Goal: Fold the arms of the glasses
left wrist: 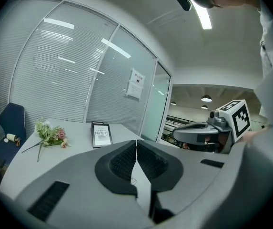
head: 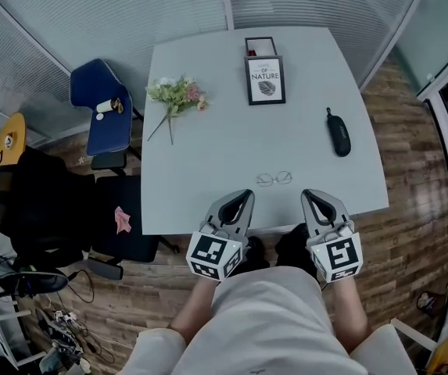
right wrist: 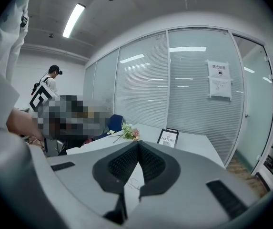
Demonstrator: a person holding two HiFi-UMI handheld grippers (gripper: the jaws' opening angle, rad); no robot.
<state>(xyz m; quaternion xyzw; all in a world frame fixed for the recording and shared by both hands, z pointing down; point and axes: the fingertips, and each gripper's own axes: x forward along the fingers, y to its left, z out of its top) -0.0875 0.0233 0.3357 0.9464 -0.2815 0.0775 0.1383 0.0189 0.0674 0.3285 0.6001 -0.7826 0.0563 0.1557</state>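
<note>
There is one pair of glasses (head: 274, 179); it is thin wire with two round clear lenses; it lies on the pale grey counter (head: 208, 155), close to the near edge, just past the tips of the two tools and between them; it is too small to tell if its arms are out or folded.

There is one black case (head: 338, 132), long and rounded, to the right of the glasses and well apart from them; two frames sit at the far side, one big frame (head: 265, 79) with words in it and one small frame (head: 260, 47) just behind it; one bunch of flowers (head: 175, 94), green with pink blooms, lies at the far left. One blue chair (head: 101, 116) and one black chair (head: 44, 217) are left of the counter.

The left tool (head: 241, 197) and the right tool (head: 317, 198) are smooth grey plastic with black ribbed pads (left wrist: 122, 163); each has one cube with black and white squares. They are held side by side at the near edge, pointing across the counter; both are squeezed tight at the tips with nothing in them; neither touches the glasses.
</note>
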